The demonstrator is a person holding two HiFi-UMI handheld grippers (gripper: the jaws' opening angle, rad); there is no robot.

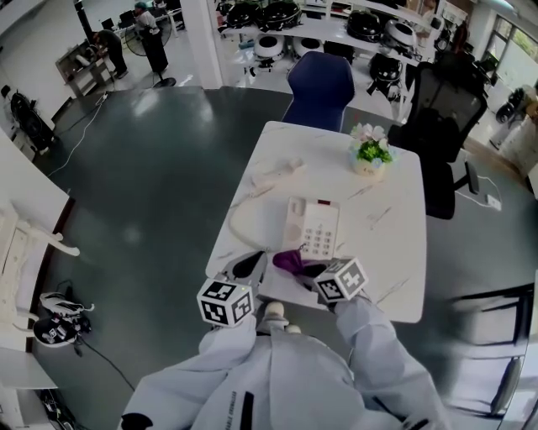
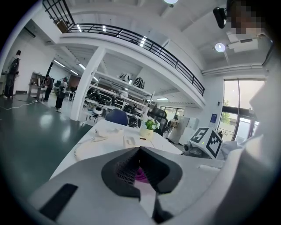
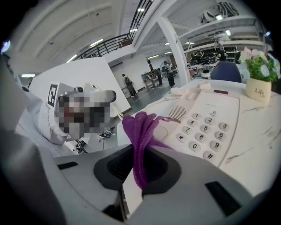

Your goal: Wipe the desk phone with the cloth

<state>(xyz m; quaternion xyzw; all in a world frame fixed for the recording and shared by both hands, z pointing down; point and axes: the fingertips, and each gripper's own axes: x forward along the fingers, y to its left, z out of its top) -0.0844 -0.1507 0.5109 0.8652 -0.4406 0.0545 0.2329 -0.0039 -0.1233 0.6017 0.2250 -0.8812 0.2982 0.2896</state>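
At the table's near edge we see the left gripper pressed together, a bit of the purple cloth showing between its jaws. Just right of it, the right gripper pinches the same cloth at the desk phone's near end.

Premises: open-plan lab or workshop hall. Evidence: dark polished floor. Benches far ahead of the left gripper carry round black-and-white machines. Persons stand at a work rack ahead-left. A railed mezzanine runs overhead. Office chairs stand beyond the white table.
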